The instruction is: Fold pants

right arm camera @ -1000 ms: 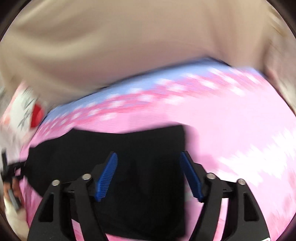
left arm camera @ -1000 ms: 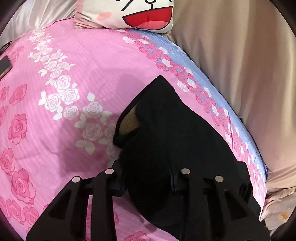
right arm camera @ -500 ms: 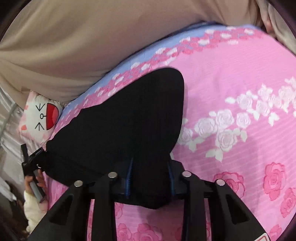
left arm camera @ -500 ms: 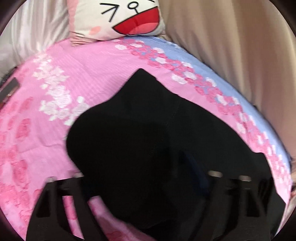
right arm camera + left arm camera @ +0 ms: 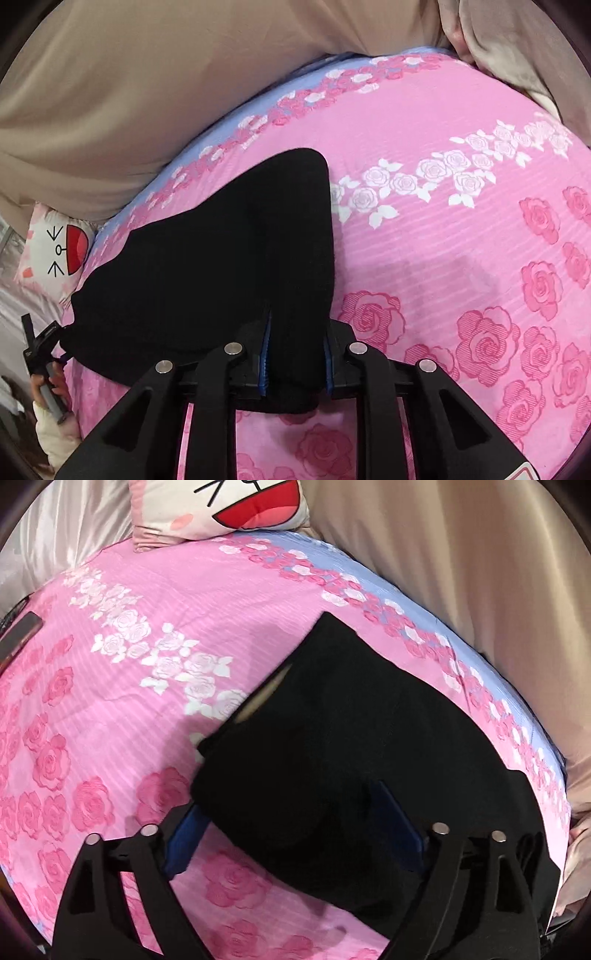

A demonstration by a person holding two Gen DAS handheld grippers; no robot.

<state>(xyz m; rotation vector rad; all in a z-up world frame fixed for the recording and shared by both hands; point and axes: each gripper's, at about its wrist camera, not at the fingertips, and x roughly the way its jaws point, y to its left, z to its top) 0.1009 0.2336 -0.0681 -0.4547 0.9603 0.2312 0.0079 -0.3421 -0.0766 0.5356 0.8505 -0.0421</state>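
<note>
Black pants [image 5: 351, 746] lie on the bed [image 5: 155, 635], pink rose sheet, already doubled into a shorter stack, so approx. halfway folded. Left hand-held gripper [image 5: 295, 834] is opening, jaws apart w/ cloth between but pads not pressing. Right hand-held gripper [image 5: 295, 358] is closing, clamped on the near-right pants end. Probably one more fold left, then smoothing.

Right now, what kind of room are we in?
Probably a bedroom. The pants lie on a bed with a pink rose sheet, a cartoon pillow sits at its head, and a beige curtain hangs alongside.
</note>
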